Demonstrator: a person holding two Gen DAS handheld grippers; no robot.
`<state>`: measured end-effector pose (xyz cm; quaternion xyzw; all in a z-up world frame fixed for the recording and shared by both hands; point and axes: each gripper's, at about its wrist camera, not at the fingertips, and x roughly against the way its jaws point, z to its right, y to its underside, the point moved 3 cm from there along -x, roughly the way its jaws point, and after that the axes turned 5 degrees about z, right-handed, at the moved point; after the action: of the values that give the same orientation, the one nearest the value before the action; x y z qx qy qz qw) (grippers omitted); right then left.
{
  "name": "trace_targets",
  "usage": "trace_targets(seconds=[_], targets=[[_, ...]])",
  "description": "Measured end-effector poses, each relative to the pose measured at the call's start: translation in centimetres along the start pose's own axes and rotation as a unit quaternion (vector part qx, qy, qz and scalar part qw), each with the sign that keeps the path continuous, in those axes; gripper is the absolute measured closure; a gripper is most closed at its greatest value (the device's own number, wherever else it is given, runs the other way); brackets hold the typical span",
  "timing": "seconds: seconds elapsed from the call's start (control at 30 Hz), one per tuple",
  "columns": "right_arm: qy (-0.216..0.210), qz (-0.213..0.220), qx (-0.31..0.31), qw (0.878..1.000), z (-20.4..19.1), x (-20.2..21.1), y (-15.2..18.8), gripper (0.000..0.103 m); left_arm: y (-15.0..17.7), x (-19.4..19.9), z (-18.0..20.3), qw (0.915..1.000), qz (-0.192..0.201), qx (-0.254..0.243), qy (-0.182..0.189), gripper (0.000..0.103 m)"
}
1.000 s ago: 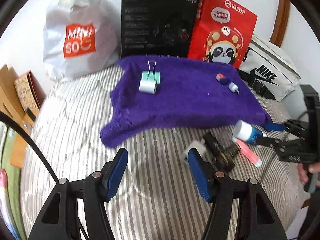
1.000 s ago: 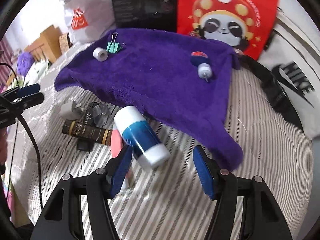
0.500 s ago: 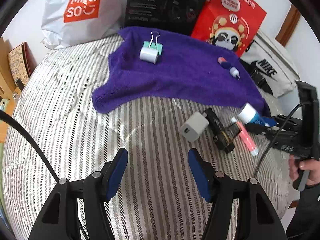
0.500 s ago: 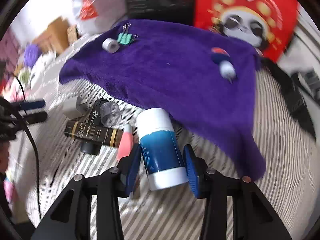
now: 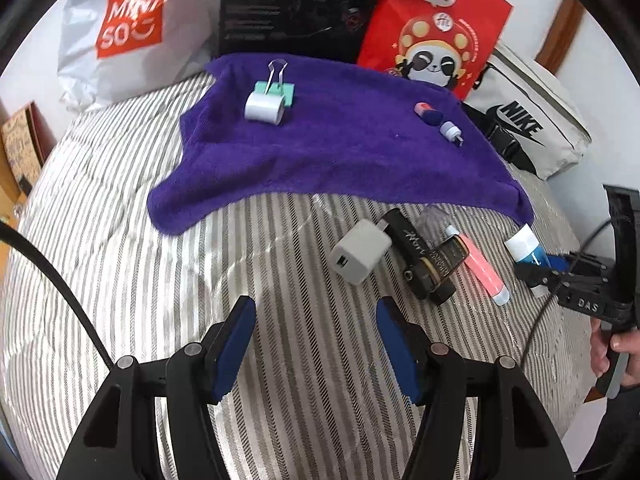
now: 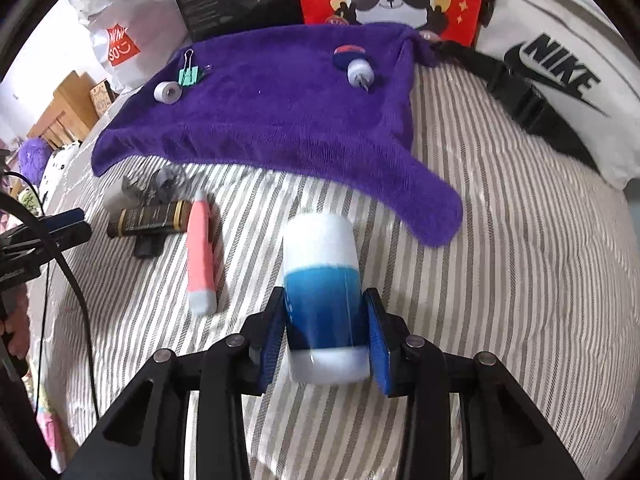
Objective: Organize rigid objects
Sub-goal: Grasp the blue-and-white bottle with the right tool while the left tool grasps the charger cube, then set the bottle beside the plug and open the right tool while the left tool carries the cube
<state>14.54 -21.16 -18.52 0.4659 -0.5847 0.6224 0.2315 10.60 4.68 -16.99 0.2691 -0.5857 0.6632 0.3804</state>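
Right tongs (image 6: 326,334) now closing around blue-and-white tube (image 6: 320,280), previously loose.

Reads "MINISO" on white plastic bag (image 5: 120,36); "NIKE" w/ swoosh on white pouch (image 5: 528,124); "DAS" on right tool (image 5: 538,274). Black box (image 5: 296,4) print illegible.
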Motion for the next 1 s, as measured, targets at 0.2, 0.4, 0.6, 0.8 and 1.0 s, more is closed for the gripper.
trace_targets(seconds=[0.2,0.4,0.6,0.8,1.0], targets=[[0.025,0.019,0.037,0.999,-1.1,-0.3,0.4,0.057,-0.9,-0.5,0.8,0.9987,0.018,-0.047,-0.002,0.043],[0.007,0.029,0.017,0.999,-0.5,-0.1,0.4,0.053,-1.1,-2.8,2.3,0.9903,0.024,-0.137,0.002,0.043],[0.022,0.042,0.02,0.999,-0.8,-0.1,0.8,0.053,-1.7,-3.8,3.1,0.9811,0.044,-0.188,0.015,0.049],[0.029,0.049,0.016,0.998,-0.7,-0.1,0.8,0.055,-1.8,-3.8,3.4,0.9798,0.046,-0.191,0.04,0.072],[0.032,0.048,0.003,0.998,-0.1,0.0,0.7,0.065,-1.7,-3.8,3.4,0.9833,0.043,-0.175,0.028,0.072]])
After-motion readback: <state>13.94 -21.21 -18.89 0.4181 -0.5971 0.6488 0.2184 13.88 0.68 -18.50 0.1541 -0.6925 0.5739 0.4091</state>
